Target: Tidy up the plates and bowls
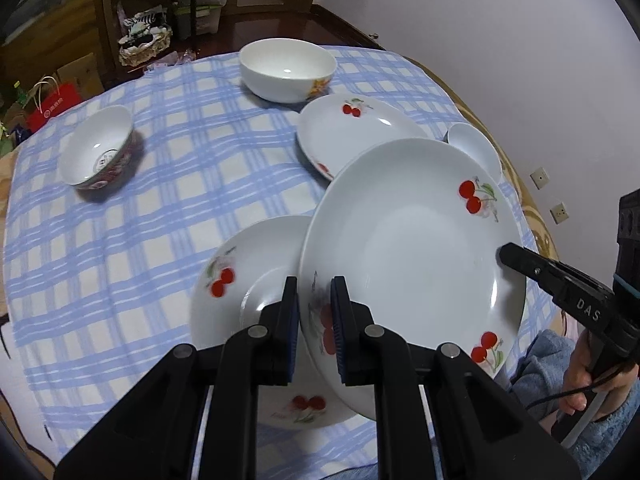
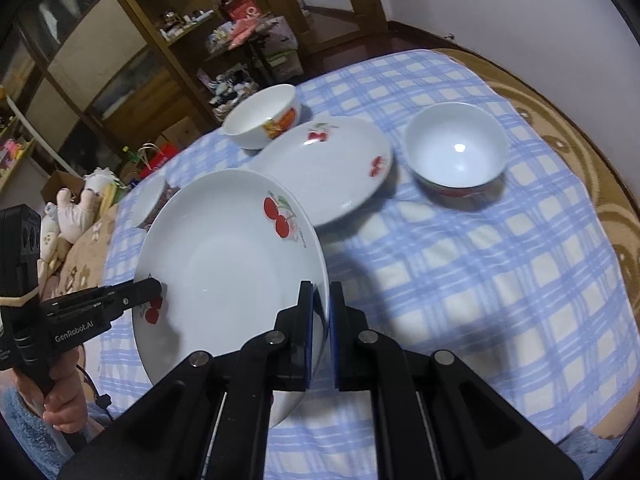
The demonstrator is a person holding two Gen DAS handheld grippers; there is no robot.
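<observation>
Both tongs clamp same large white ceramic cherry-print plate (image 1: 412, 248): left gripper (image 1: 316, 316) pinches near-left rim, right gripper (image 2: 320, 320) pinches opposite rim. Plate tilted, lifted off blue-checked tablecloth (image 1: 140, 240). Second white cherry-print plate (image 1: 248, 280) lies flat directly below and left of held one, nearer my left tong. My guess: lower onto it. Third cherry-print plate (image 2: 332, 164), three bowls farther off; nothing blocks.

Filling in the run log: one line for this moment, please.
left gripper: shut on lifted plate | right gripper: shut on opposite rim | below: second plate
</observation>
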